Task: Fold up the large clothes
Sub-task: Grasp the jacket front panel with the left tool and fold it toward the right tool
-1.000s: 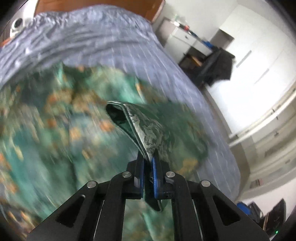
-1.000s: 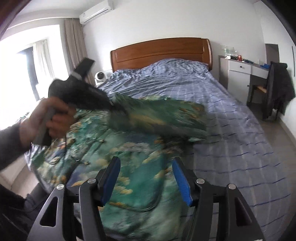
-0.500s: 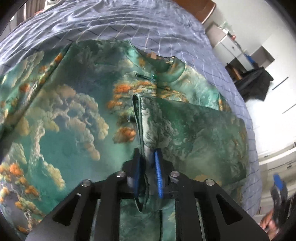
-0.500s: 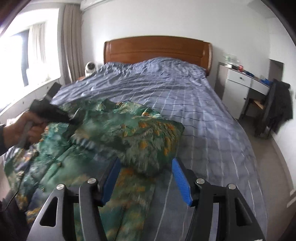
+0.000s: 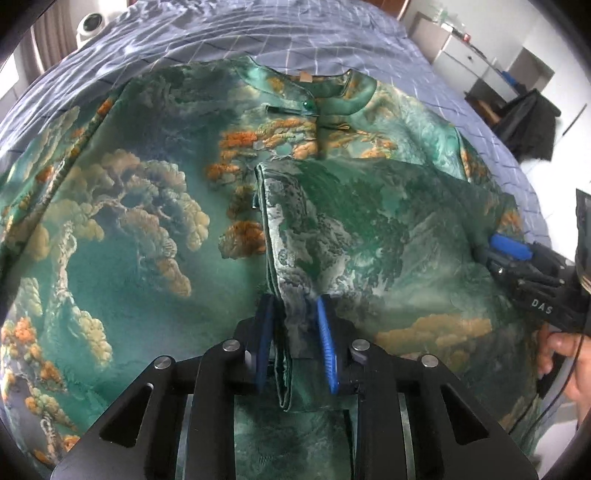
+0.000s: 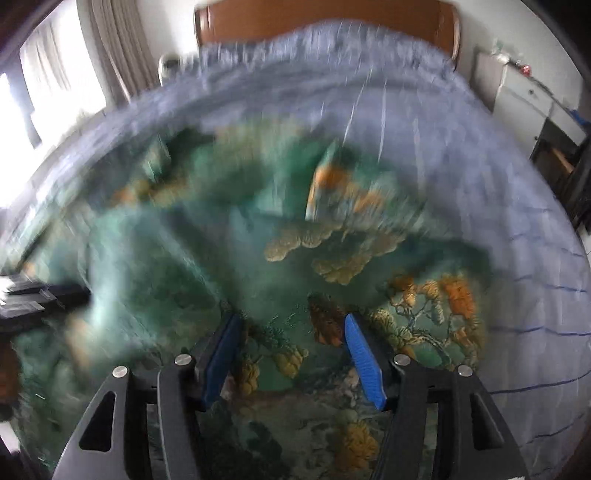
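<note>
My left tongs (image 5: 295, 332) are opening around the folded sleeve edge (image 5: 280, 258) of the green garment (image 5: 122, 258); my right tongs (image 6: 291, 354) stand open, empty, above it.

The garment (image 5: 147, 229) is teal-green silk, printed with tan clouds and orange treetops. Its folded-over sleeve (image 5: 362, 236), right of the collar (image 5: 332, 96), shows a darker green with pale grey mottling. Around the garment, the bedspread (image 5: 207, 40) is blue-grey with a thin grid. Above it, the headboard (image 6: 325, 18) is reddish-brown. Both grippers have black frames and blue pads (image 5: 327, 339).
</note>
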Available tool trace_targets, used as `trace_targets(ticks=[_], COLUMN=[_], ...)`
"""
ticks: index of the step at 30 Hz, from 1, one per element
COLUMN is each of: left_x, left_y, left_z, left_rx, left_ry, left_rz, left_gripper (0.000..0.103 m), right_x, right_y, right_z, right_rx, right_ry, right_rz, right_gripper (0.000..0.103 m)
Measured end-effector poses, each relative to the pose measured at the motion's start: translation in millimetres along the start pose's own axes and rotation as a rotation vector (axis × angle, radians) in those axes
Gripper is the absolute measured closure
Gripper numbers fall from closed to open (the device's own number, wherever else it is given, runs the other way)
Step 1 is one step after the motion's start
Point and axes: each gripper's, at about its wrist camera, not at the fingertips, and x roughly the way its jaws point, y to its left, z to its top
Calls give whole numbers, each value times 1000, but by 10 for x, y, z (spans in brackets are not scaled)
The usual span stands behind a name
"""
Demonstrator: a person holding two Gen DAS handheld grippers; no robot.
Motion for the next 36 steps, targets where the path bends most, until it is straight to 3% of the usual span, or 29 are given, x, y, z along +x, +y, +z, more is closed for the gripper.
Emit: trace_targets(ticks=[3,10,15,18,20,21,24,29,33,36], left_x=[-15,-95,-140,-378,-604,-716,-1000,-1316,-1483,-1554], left_y=[13,-25,-53,15,102,168,504,1280,2163,2795], left_z=[10,-68,-80,-174,-306,-391,-679,-972,-1091,-1167], left_rx=[4,35,34,40,50,55,43,-57,-258,-445], left_ry=[-1,-29,-33,-51,-86,-106,-129,-152,-174,-207], left_rz=[-7,17,41,46,43,42,65,150,216,221], left_gripper=[80,79,76,56,32,28,22,21,18,18], right_x=[-1,-654,-388,-390,-552,-671,-985,-1499,-1672,-1747], right_y=[2,133,164,170,231,282,409,656,859,1118], right_z=[-8,-333,-582,-538,-544,-574,-741,-1154,-1387,-1493], right_rx=[4,-17,-20,7,-5,-22,-54,-73,-53,-76], right_ry=[2,-44,54,48,10,-15,-65,-141,-157,-164], right_rz=[-1,55,30,11,-20,-35,-36,14,58,81], right_gripper=[42,42,42,42,42,41,22,22,22,22])
